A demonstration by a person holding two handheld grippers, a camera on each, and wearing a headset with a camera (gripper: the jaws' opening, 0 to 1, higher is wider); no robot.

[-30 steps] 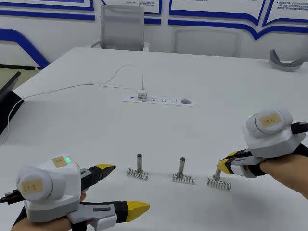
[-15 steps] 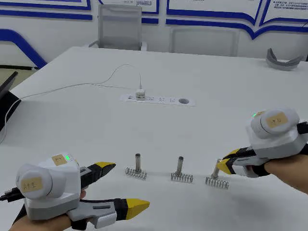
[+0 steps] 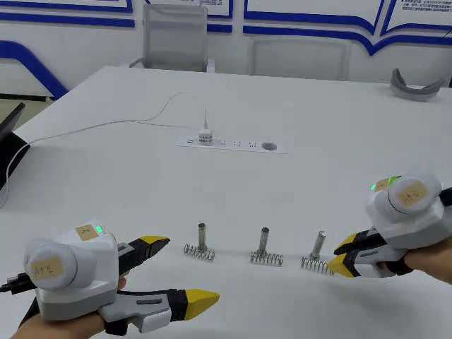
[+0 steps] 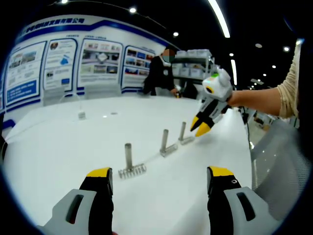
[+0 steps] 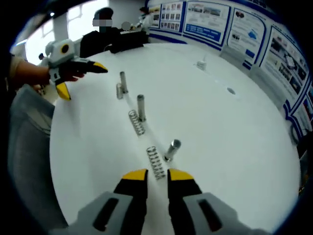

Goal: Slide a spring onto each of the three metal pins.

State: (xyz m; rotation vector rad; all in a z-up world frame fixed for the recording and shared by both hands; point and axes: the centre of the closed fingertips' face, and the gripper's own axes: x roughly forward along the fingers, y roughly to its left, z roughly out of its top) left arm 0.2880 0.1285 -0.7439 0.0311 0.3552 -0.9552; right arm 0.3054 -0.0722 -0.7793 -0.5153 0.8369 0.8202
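Observation:
Three upright metal pins stand in a row on the white table: left pin [image 3: 202,236], middle pin [image 3: 264,241], right pin [image 3: 318,245]. A spring lies flat in front of each: left spring [image 3: 198,251], middle spring [image 3: 266,259], right spring [image 3: 316,265]. My right gripper [image 3: 342,255] hovers low at the right spring's right end. In the right gripper view its jaws [image 5: 157,175] stand a narrow gap apart, holding nothing, with the spring [image 5: 156,162] just ahead. My left gripper [image 3: 182,272] is wide open and holds nothing, left of the left pin [image 4: 128,155].
A white power strip [image 3: 231,145] with a plug and a cable lies mid-table. A grey curved object [image 3: 417,88] rests at the far right. A chair [image 3: 176,37] stands behind the table. A person [image 4: 161,73] stands beyond the far edge.
My right gripper has come away from the right pin's top, down and to the right, to the right spring's end. The left gripper has stayed still.

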